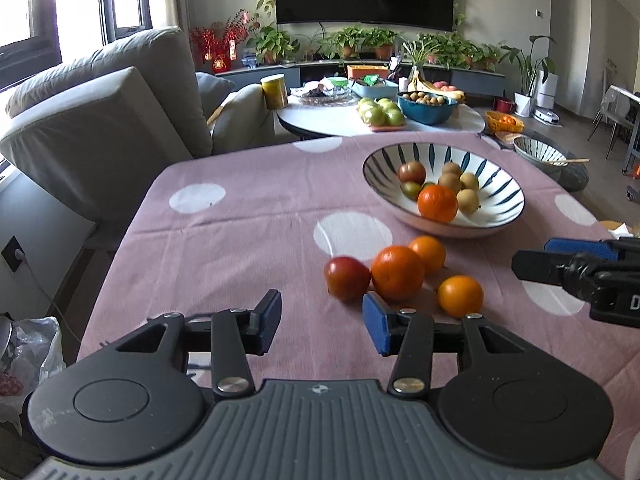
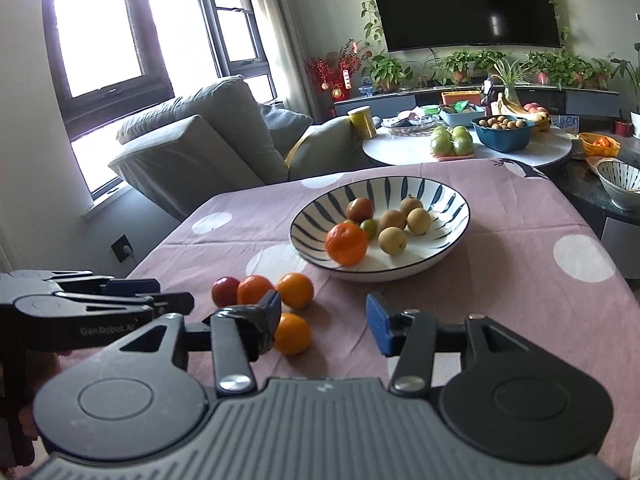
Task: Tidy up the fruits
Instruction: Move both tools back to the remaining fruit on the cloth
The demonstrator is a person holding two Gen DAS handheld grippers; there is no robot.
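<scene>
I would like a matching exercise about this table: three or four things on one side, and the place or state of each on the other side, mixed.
Things:
1. round red tomato
2. brown longans
3. left tool
4. striped ceramic bowl

Places or states:
A. open, holding nothing
B. on the pink dotted tablecloth, beside three loose oranges
C. inside the bowl
D. holds one orange and other fruit

Pairs: 1-B, 2-C, 3-A, 4-D

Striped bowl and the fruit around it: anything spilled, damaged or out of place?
Nothing spilled or damaged. The striped bowl sits upright with an orange and small fruits inside. Only oddity: three oranges and a red fruit lie loose on the pink tablecloth in front of it, not yet sorted.
</scene>
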